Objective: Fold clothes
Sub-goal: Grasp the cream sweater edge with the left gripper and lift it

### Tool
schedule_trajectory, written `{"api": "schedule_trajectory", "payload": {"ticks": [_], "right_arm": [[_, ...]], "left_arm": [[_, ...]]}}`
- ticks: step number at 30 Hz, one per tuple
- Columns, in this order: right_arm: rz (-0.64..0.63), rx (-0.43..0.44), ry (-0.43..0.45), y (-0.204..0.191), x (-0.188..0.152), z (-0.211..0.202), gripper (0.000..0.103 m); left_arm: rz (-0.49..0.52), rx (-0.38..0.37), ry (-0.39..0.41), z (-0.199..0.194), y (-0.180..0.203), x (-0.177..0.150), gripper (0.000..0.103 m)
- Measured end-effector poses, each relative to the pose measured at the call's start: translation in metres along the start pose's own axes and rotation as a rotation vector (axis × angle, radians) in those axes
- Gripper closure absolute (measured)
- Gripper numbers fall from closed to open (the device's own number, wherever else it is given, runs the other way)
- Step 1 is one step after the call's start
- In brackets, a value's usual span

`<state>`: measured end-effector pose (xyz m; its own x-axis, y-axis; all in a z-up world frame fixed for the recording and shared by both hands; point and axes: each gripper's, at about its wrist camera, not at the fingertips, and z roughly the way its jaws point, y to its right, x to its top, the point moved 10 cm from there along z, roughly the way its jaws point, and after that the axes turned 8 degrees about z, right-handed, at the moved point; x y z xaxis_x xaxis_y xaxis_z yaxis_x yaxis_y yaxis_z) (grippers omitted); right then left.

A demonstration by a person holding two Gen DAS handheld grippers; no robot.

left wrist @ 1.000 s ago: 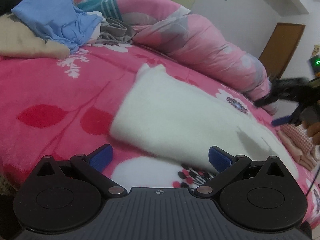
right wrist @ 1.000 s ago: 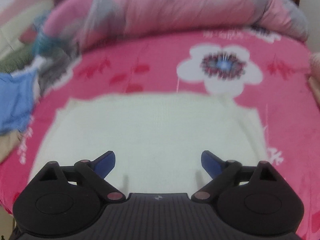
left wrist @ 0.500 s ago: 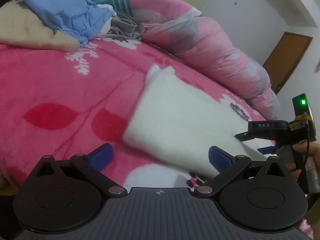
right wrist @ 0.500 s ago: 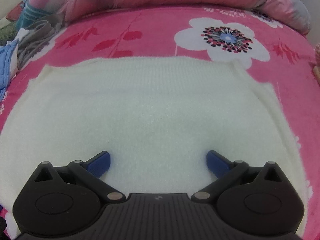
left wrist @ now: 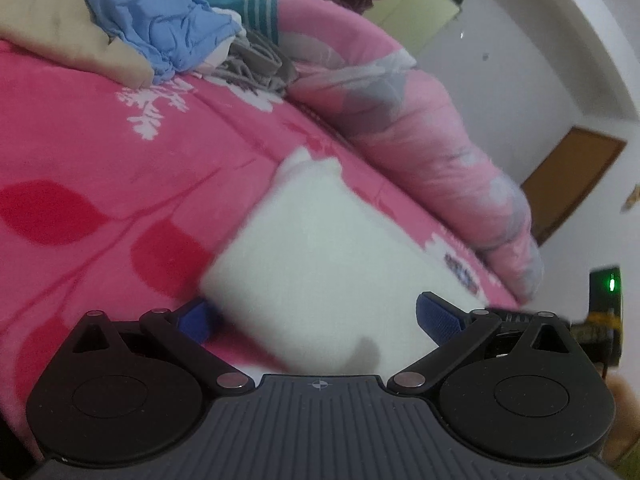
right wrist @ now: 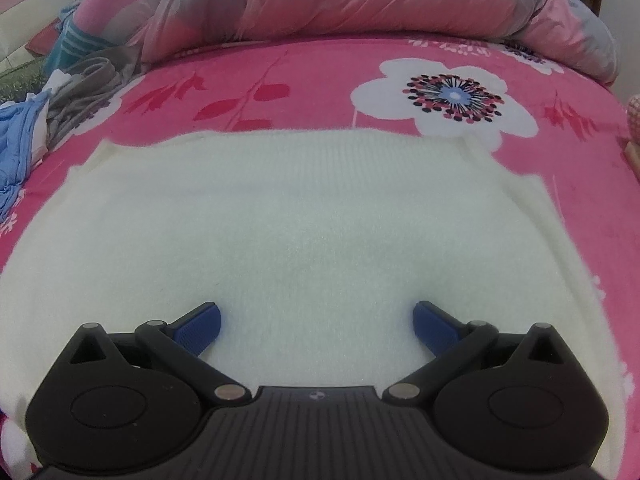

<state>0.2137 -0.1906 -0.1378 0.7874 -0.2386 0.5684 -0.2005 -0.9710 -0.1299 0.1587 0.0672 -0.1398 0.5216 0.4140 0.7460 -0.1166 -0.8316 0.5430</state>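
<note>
White fuzzy knit garment (right wrist: 304, 224) lies spread flat on the bed's pink fleece blanket with red leaves and white flowers (right wrist: 320, 76), where we see it from both wrist views. Our right gripper (right wrist: 316, 322) hovers low over its near part, blue-padded fingers (right wrist: 198, 322) wide apart and holding nothing. Our left gripper (left wrist: 316, 318) sits at the garment's (left wrist: 320, 264) near corner, fingers (left wrist: 438, 318) also spread wide; the left pad lies just beside the cloth edge, though blur keeps us from telling whether it touches. Behind the garment a rolled pink and grey quilt (left wrist: 416, 136) runs along the bed. A heap of loose clothes, light blue cotton (left wrist: 160, 20), beige and grey, rests at the far left.
</note>
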Motion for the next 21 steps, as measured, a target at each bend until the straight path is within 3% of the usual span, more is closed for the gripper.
{"api": "schedule_trajectory", "payload": {"ticks": [5, 9, 14, 19, 21], "right_arm": [[-0.011, 0.010, 0.022, 0.000, -0.001, -0.001, 0.000], [-0.011, 0.010, 0.026, 0.000, -0.001, -0.001, 0.000], [-0.011, 0.008, 0.030, -0.001, -0.002, -0.002, 0.000], [-0.020, 0.015, 0.055, -0.001, -0.003, -0.003, 0.000], [-0.021, 0.017, 0.064, -0.001, -0.004, -0.004, 0.000]], "left_arm": [[-0.057, -0.043, 0.050, 0.015, -0.004, 0.015, 0.006], [-0.067, -0.049, 0.042, 0.032, -0.007, 0.024, 0.010], [-0.097, -0.043, 0.016, 0.048, -0.017, 0.032, 0.035], [-0.069, 0.023, -0.011, 0.049, -0.023, 0.030, 0.070], [-0.089, 0.018, -0.003, 0.044, -0.022, 0.032, 0.076]]}}
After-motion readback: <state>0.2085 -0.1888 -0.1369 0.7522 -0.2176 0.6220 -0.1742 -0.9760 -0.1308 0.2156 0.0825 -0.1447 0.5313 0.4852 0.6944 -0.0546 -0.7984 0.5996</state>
